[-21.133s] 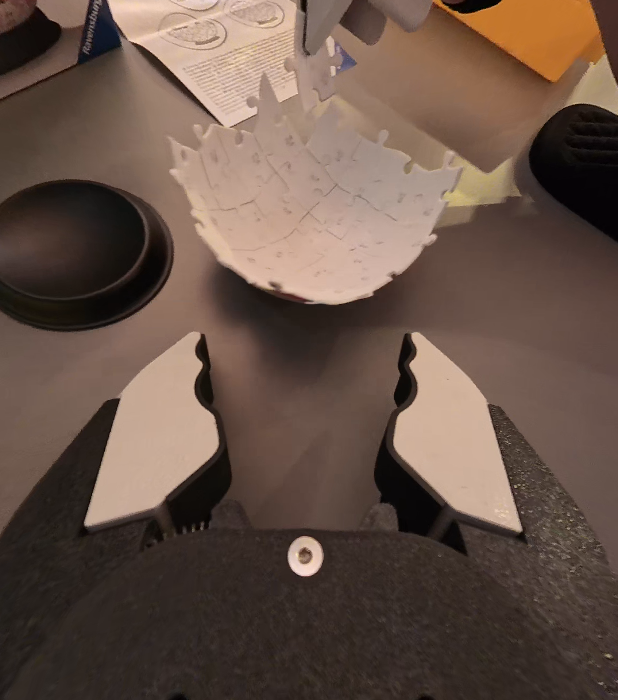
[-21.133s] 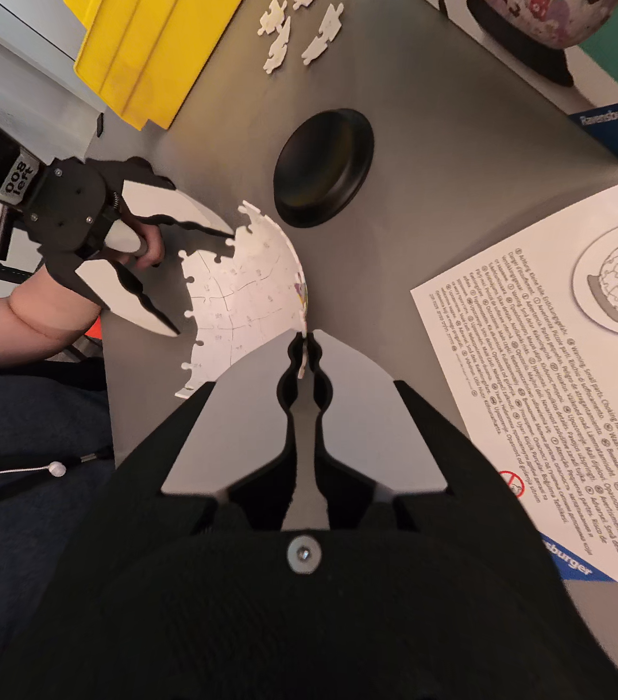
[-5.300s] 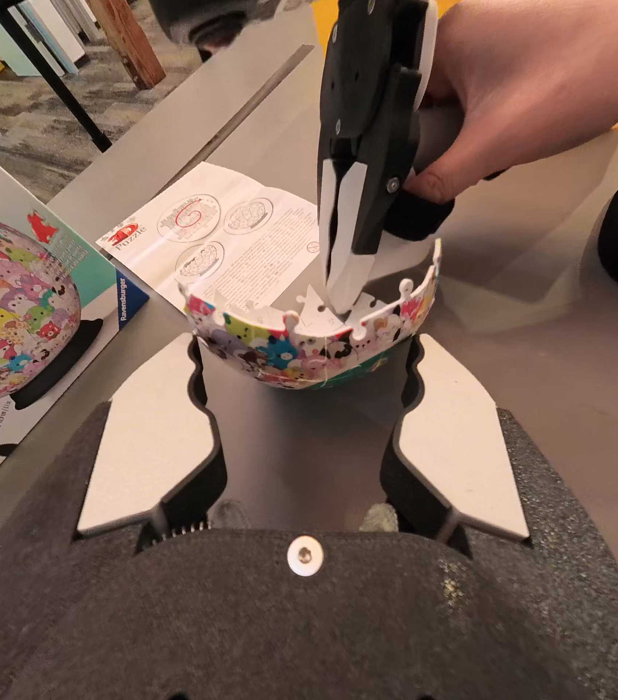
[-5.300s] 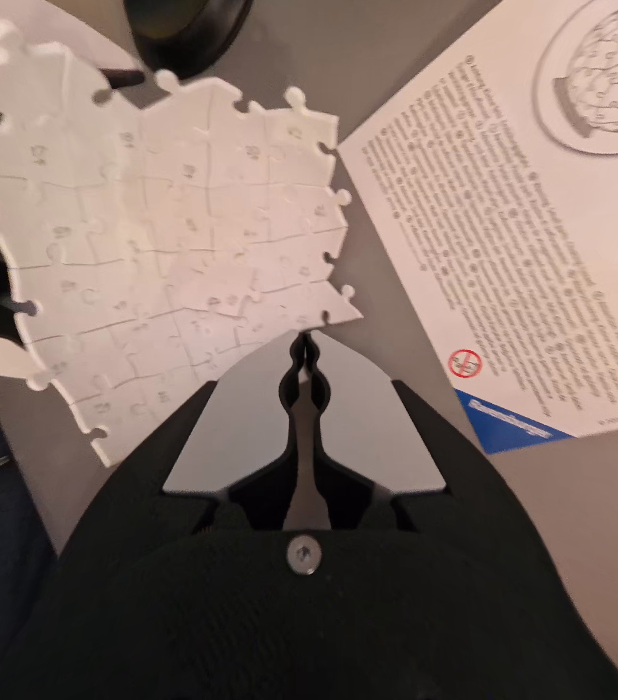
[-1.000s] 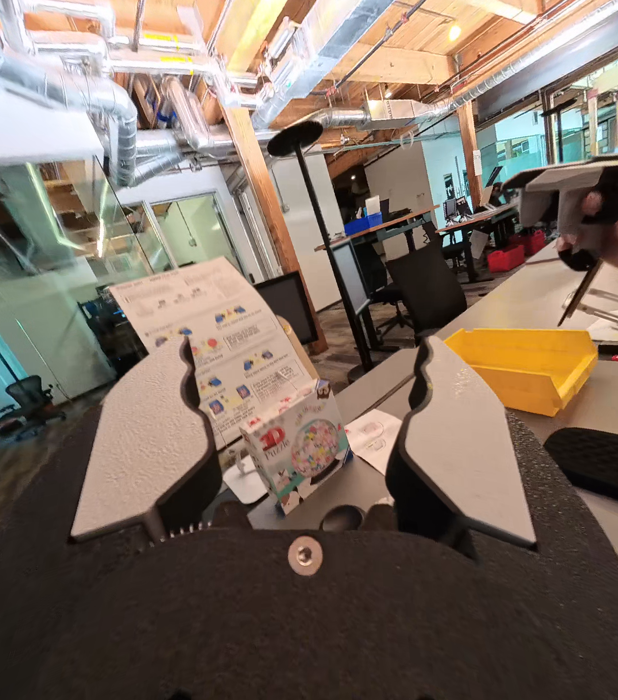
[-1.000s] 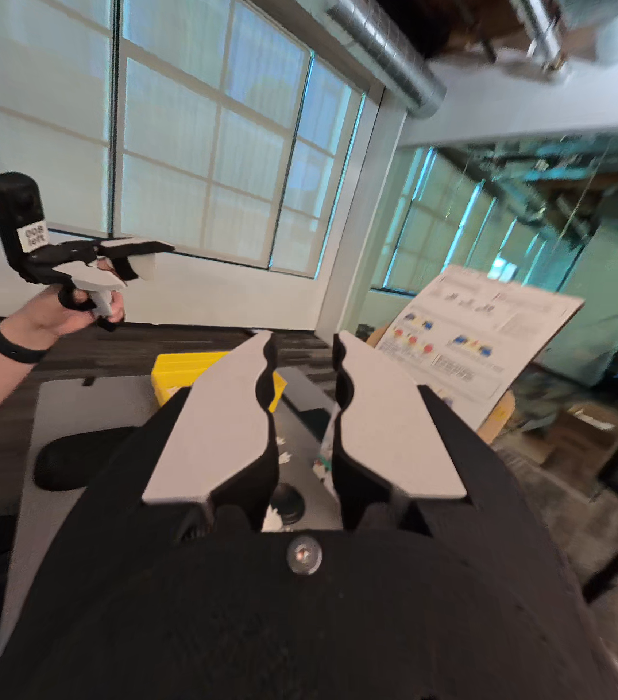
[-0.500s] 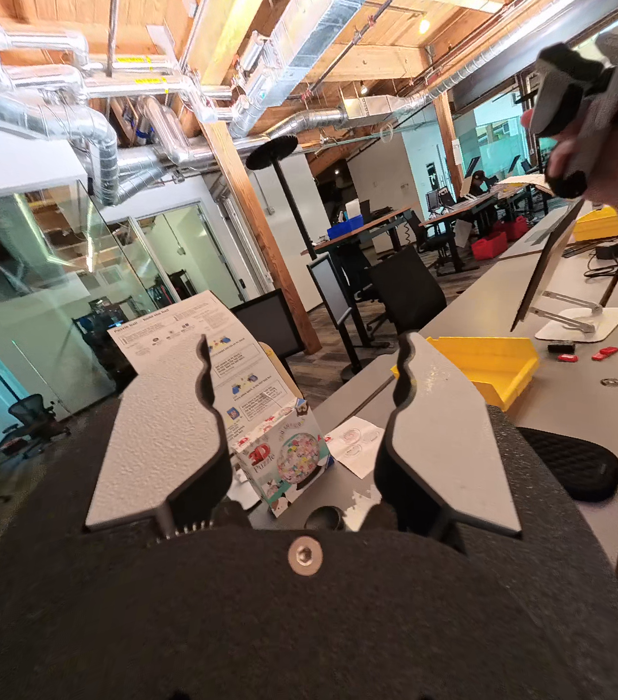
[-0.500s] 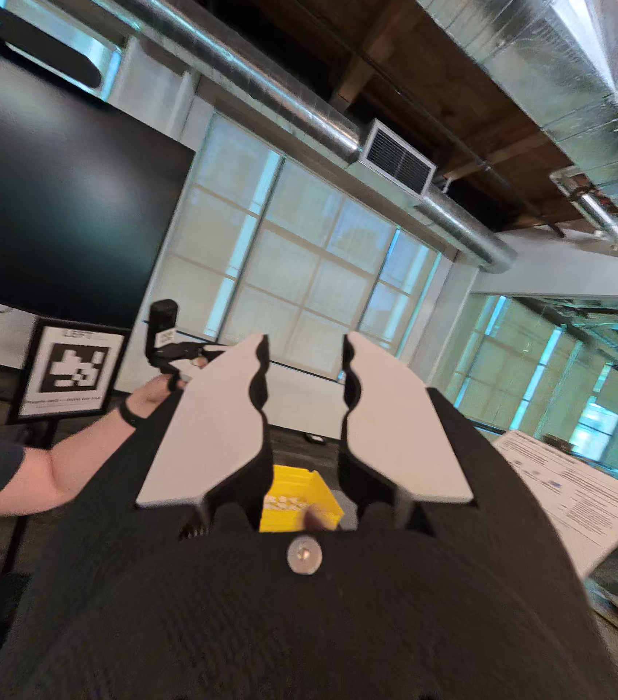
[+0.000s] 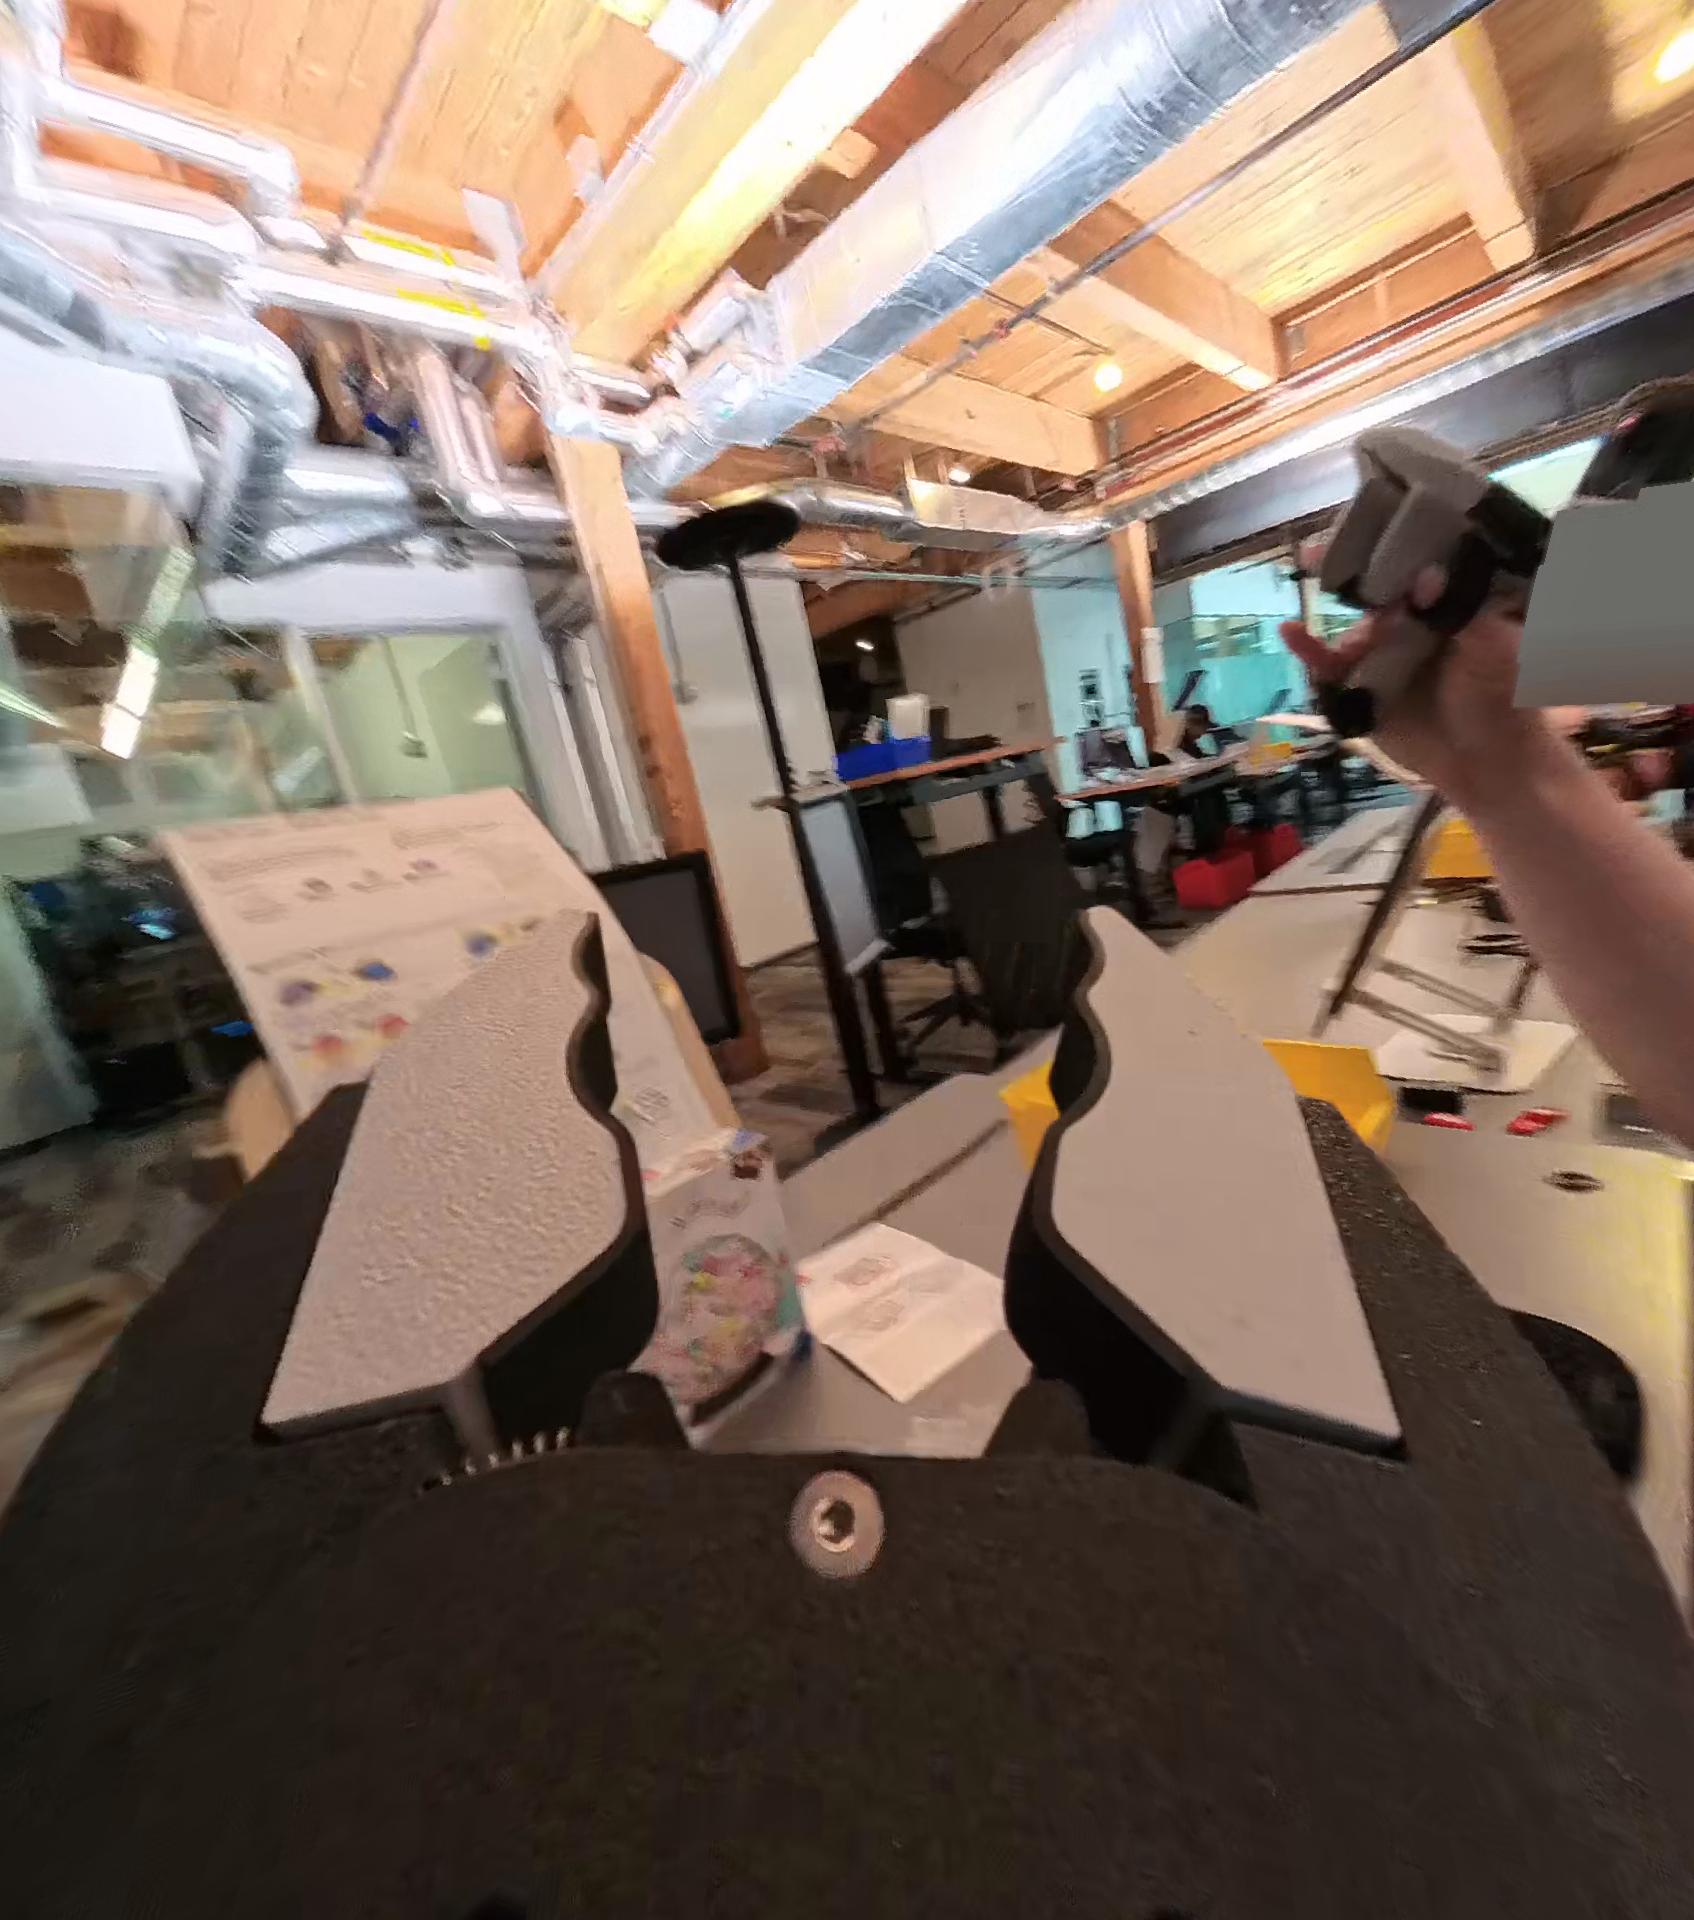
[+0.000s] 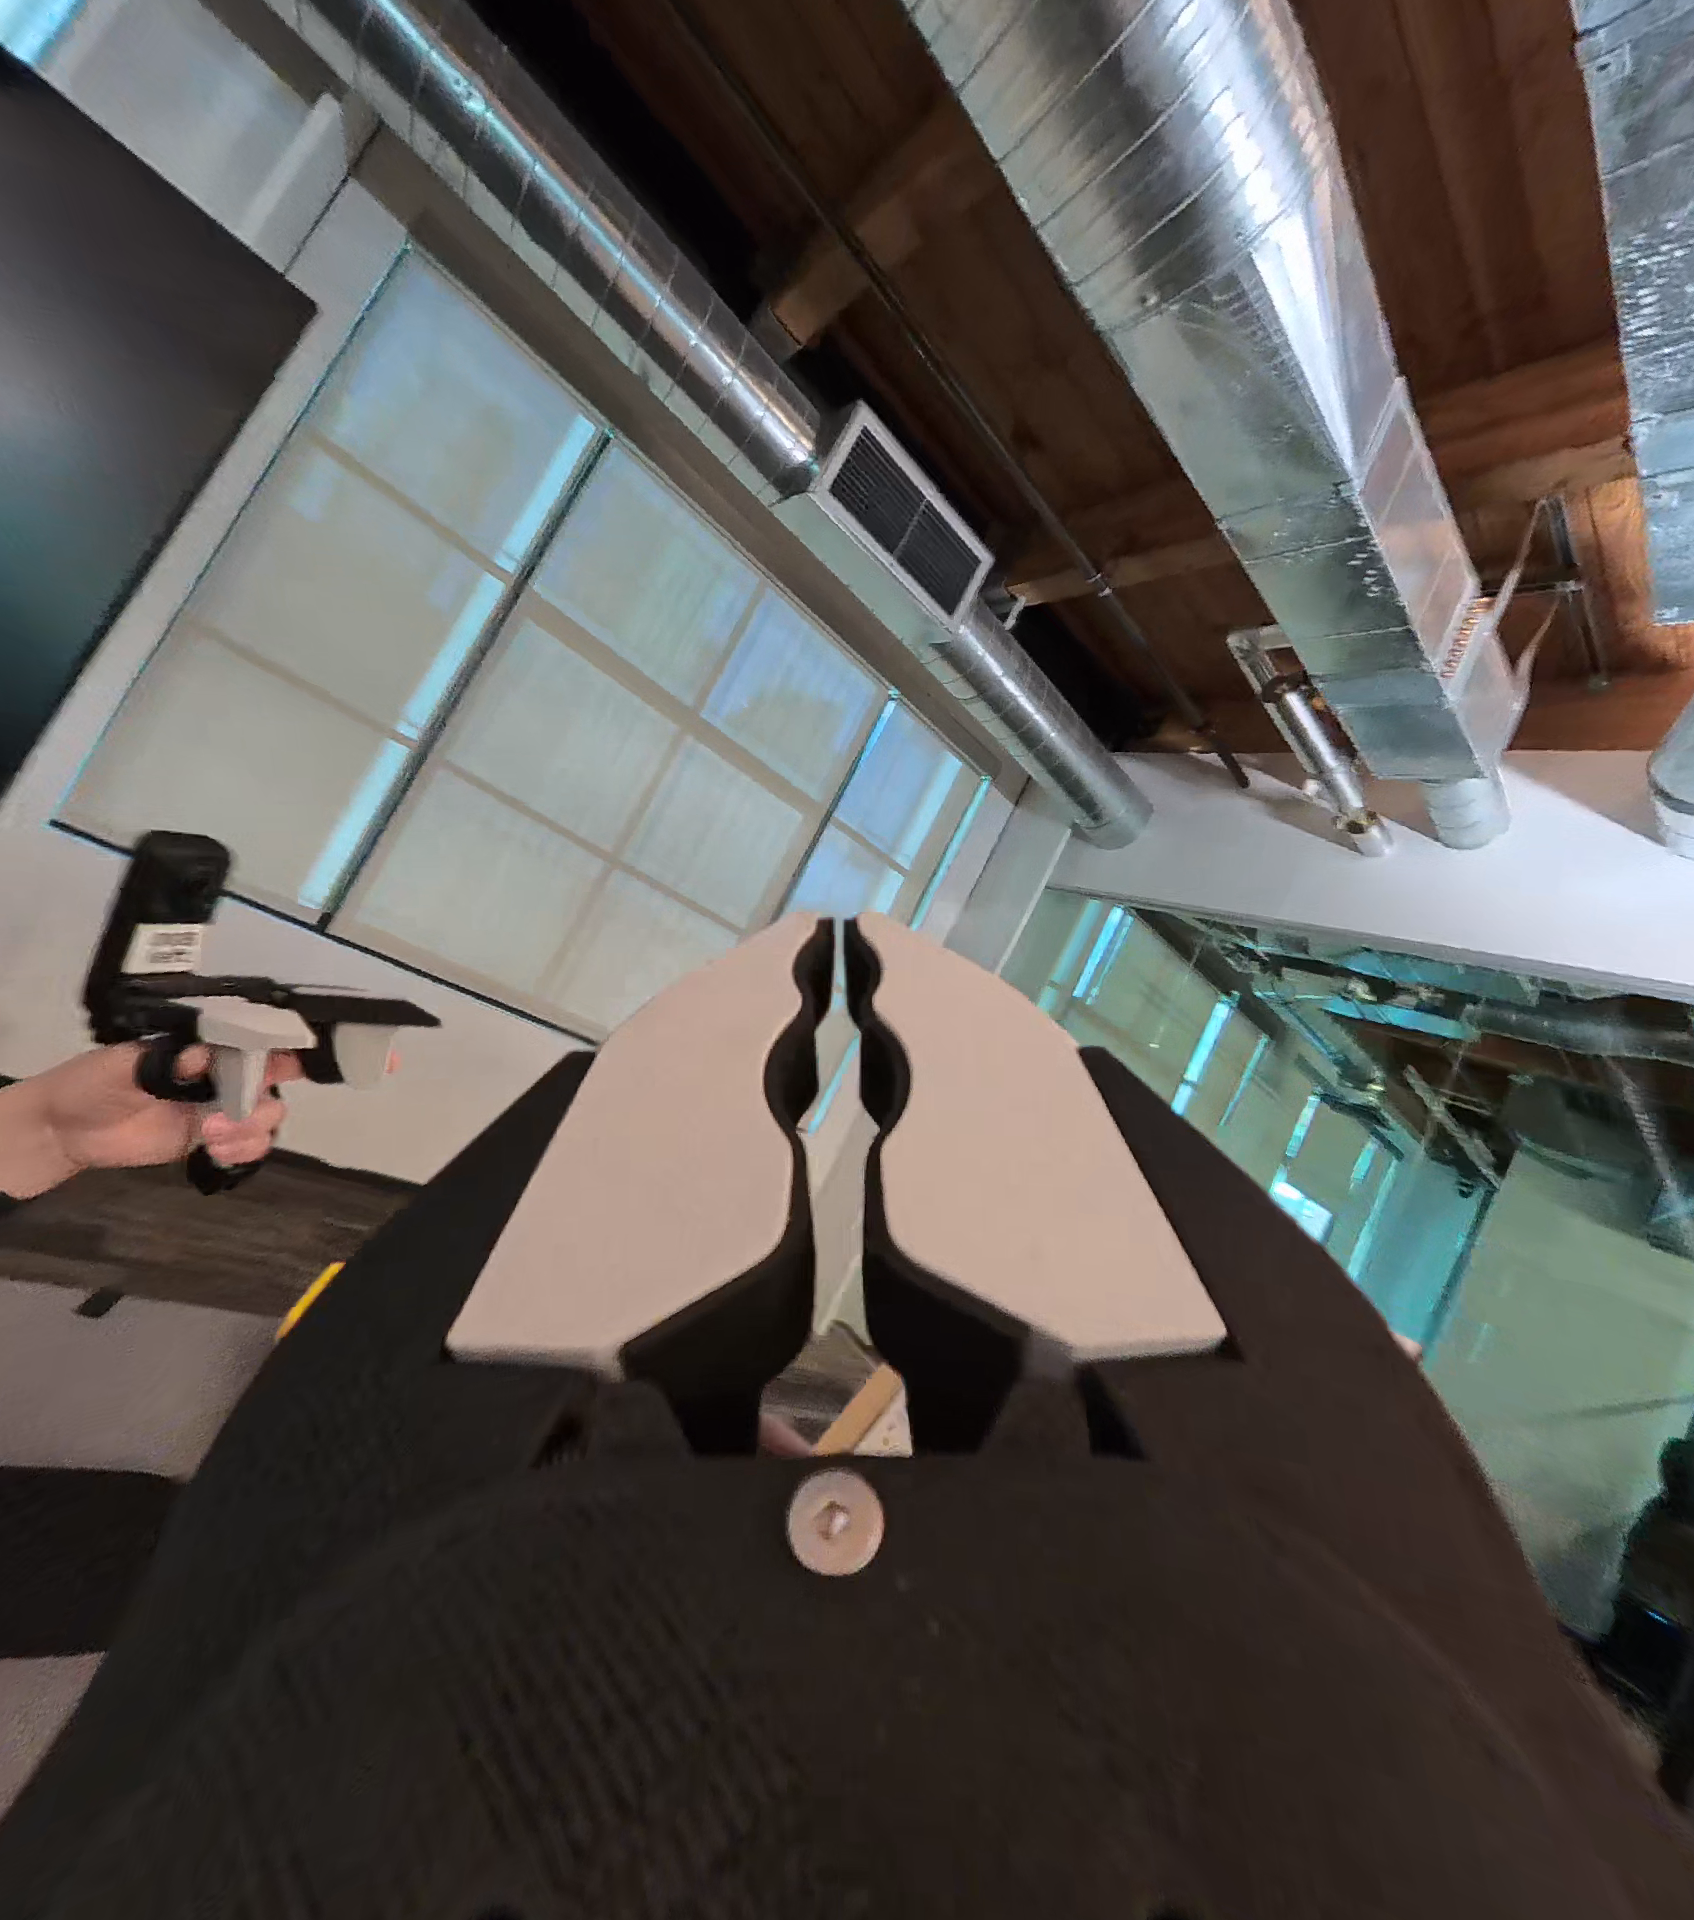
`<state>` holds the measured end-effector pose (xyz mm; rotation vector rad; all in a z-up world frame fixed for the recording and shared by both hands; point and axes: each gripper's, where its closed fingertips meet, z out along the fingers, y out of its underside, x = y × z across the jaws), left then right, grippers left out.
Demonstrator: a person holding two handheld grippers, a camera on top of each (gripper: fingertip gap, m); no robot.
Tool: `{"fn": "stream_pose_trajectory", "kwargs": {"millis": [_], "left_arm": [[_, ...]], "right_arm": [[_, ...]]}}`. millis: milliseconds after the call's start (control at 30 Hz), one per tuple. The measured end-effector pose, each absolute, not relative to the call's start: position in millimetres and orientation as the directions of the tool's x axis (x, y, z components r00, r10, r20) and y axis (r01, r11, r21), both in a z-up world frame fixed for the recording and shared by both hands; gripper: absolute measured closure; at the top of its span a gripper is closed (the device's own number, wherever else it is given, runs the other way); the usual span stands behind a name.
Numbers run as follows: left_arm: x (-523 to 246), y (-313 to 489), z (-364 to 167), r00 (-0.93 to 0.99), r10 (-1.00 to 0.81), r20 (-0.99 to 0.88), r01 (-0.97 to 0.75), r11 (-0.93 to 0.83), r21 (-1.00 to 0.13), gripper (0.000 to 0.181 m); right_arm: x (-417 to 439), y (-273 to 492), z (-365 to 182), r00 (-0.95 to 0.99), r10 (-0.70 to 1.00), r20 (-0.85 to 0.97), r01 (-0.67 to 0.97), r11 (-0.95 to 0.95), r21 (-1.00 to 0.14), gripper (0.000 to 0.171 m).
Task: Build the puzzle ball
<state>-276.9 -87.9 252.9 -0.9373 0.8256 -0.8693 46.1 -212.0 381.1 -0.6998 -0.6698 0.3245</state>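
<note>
Both tools raised off the table, aimed out into the room and up toward the ceiling.

In the left wrist view, from the left: a slanted instruction board [image 9: 386,914] standing beyond the table edge. Next, the left gripper [image 9: 838,966], fingers spread wide, nothing between them. Through that gap, low down, the puzzle box [image 9: 718,1288] with its colourful ball picture, upright on the grey table [image 9: 926,1164], and just beside it on the right a white instruction sheet [image 9: 900,1314] lying flat. Farther right, a yellow bin [image 9: 1326,1081] on the table. At far right, lifted high in a hand [image 9: 1425,686], the right gripper [image 9: 1383,530], blurred.

In the right wrist view, at left the left gripper [image 10: 344,1023] held up in a hand [image 10: 136,1117]; at centre the right gripper [image 10: 838,935], tips drawn nearly together, empty.

Puzzle ball itself hidden; whereabouts impossible to tell.
</note>
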Motion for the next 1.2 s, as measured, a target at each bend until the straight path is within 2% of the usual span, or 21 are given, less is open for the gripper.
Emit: {"fn": "stream_pose_trajectory", "kwargs": {"millis": [100,167,200,233,300,367,467,533,667,767,833,900,933,1000,1133,1200], "left_arm": [[-267,-70,229,0.347,-0.929,-0.128,0.271,0.230,-0.935,0.104],[-262,-56,213,0.349,-0.931,-0.106,0.260,0.205,-0.944,0.117],[-260,-51,206,0.354,-0.930,-0.100,0.260,0.201,-0.945,0.119],[-258,-48,199,0.355,-0.929,-0.102,0.261,0.203,-0.944,0.122],[-254,-45,185,0.351,-0.929,-0.115,0.255,0.213,-0.943,0.135],[-249,-42,169,0.357,-0.926,-0.124,0.248,0.221,-0.943,0.143],[-232,-37,130,0.337,-0.938,-0.076,0.193,0.148,-0.970,0.144],[-217,-34,94,0.334,-0.942,-0.047,0.122,0.092,-0.988,0.142],[-185,-38,16,0.365,-0.930,-0.052,-0.099,0.017,-0.995,0.118],[-169,-40,-25,0.394,-0.917,-0.063,-0.217,-0.026,-0.976,0.102],[-160,-40,-51,0.415,-0.909,-0.022,-0.280,-0.105,-0.954,0.092],[-154,-36,-73,0.440,-0.898,0.002,-0.335,-0.167,-0.927,0.086],[-151,-35,-81,0.452,-0.892,0.010,-0.354,-0.189,-0.916,0.086],[-145,-35,-94,0.455,-0.890,0.026,-0.379,-0.220,-0.899,0.087],[-134,-30,-123,0.468,-0.884,-0.013,-0.484,-0.244,-0.840,0.087],[-129,-26,-131,0.477,-0.878,-0.041,-0.520,-0.245,-0.818,0.088]], "right_arm": [[42,-187,366,0.684,0.617,0.390,-0.147,0.640,-0.754,0.161],[39,-165,350,0.619,0.707,0.343,-0.156,0.538,-0.828,0.143],[41,-153,345,0.612,0.737,0.286,-0.179,0.482,-0.858,0.145],[43,-141,341,0.612,0.751,0.247,-0.199,0.449,-0.871,0.154],[45,-121,327,0.626,0.730,0.273,-0.152,0.458,-0.876,0.171],[56,-101,319,0.716,0.636,0.287,-0.116,0.514,-0.850,0.171],[61,-90,308,0.678,0.715,0.169,-0.256,0.445,-0.858,0.171],[61,-83,299,0.628,0.763,0.151,-0.305,0.420,-0.855,0.171],[54,-76,281,0.439,0.881,0.180,-0.404,0.372,-0.836,0.170],[42,-66,256,0.186,0.974,0.129,-0.417,0.198,-0.887,0.170],[32,-28,225,0.248,0.968,0.023,-0.326,0.106,-0.939,0.169],[18,19,155,0.435,0.900,-0.011,-0.060,0.016,-0.998,0.148],[15,37,113,0.514,0.858,-0.010,0.085,-0.063,-0.994,0.137],[10,54,40,0.583,0.812,0.005,0.279,-0.194,-0.940,0.134],[-5,70,-28,0.633,0.764,-0.122,0.283,-0.375,-0.883,0.138],[-11,75,-55,0.634,0.763,-0.130,0.353,-0.434,-0.829,0.140]]}}
